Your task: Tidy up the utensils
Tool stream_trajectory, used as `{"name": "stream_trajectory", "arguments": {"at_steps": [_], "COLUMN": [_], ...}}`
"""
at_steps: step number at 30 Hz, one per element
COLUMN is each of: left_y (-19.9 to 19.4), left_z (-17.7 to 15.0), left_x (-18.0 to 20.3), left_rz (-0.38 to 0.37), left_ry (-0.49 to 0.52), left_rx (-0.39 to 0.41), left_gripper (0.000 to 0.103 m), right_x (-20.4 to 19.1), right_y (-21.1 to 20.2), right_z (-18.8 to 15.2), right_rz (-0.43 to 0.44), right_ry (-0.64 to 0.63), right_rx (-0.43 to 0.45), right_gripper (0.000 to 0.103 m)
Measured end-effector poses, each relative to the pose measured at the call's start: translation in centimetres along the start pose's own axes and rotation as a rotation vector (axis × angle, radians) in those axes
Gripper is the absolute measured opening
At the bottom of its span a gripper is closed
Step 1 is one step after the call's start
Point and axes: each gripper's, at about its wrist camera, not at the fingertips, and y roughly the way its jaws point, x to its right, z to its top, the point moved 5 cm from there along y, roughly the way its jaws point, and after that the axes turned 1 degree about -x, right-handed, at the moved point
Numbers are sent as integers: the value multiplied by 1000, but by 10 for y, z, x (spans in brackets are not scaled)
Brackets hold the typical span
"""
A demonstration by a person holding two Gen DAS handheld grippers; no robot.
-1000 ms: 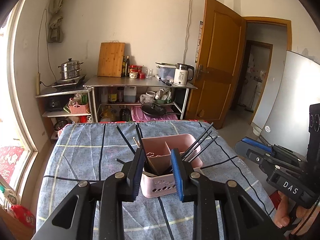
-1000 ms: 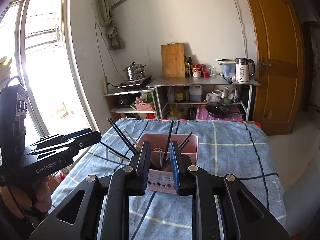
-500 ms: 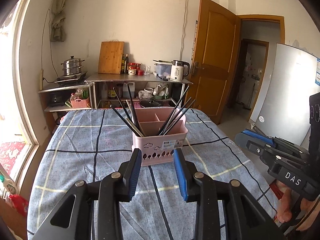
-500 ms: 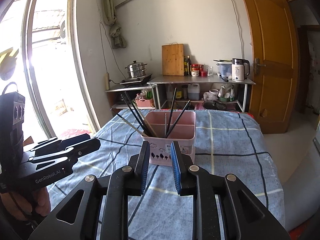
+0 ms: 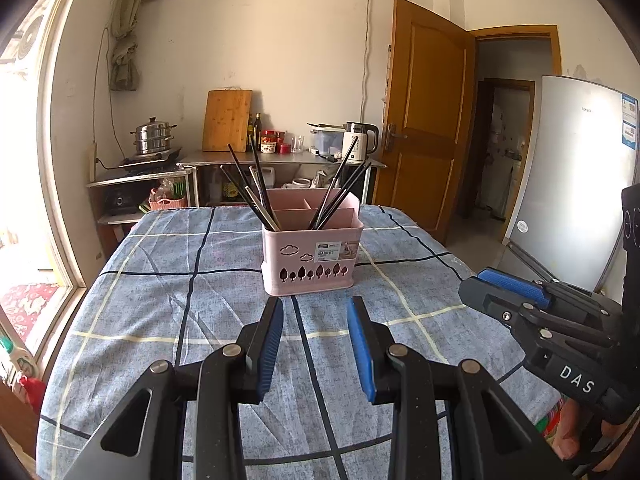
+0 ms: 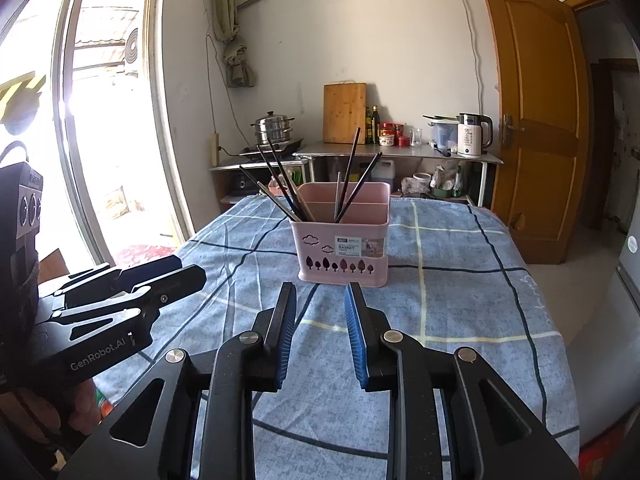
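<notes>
A pink utensil basket (image 5: 312,268) (image 6: 344,256) stands upright on the blue plaid tablecloth. Dark chopsticks (image 5: 256,188) lean out of its left compartment, and another bundle (image 5: 340,192) leans out of the right one. My left gripper (image 5: 315,304) is open just short of the basket's front wall, with nothing between its blue pads. My right gripper (image 6: 320,290) also faces the basket from slightly further right; its jaws are opening, with only cloth showing between them. Each gripper shows at the edge of the other's view: the right (image 5: 508,292), the left (image 6: 176,272).
The tablecloth (image 5: 160,300) covers the whole table around the basket. Behind stand a steel shelf (image 5: 280,158) with a kettle (image 5: 360,140), a cutting board (image 5: 227,120) and a steamer pot (image 5: 153,136). A wooden door (image 5: 424,132) and fridge (image 5: 576,176) lie right, a window (image 6: 108,120) left.
Both grippers have drawn back from the basket and sunk lower. The basket, which sat right behind the fingertips, now stands apart ahead of them. Both pairs of jaws stand slightly wider.
</notes>
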Motion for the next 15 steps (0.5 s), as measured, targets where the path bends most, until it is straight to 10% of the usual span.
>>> {"name": "stream_trajectory", "arguments": {"at_steps": [15], "left_y": [-3], "left_z": [-36], "left_x": [-3], "left_rz": [20], "left_ry": [-25], "left_rx": [-12], "left_gripper": [33], "right_x": [5], "right_y": [-7], "right_z": [-39], "right_rz": [-44], "right_ry": [18], "right_rx": [14], "right_gripper": [42]}}
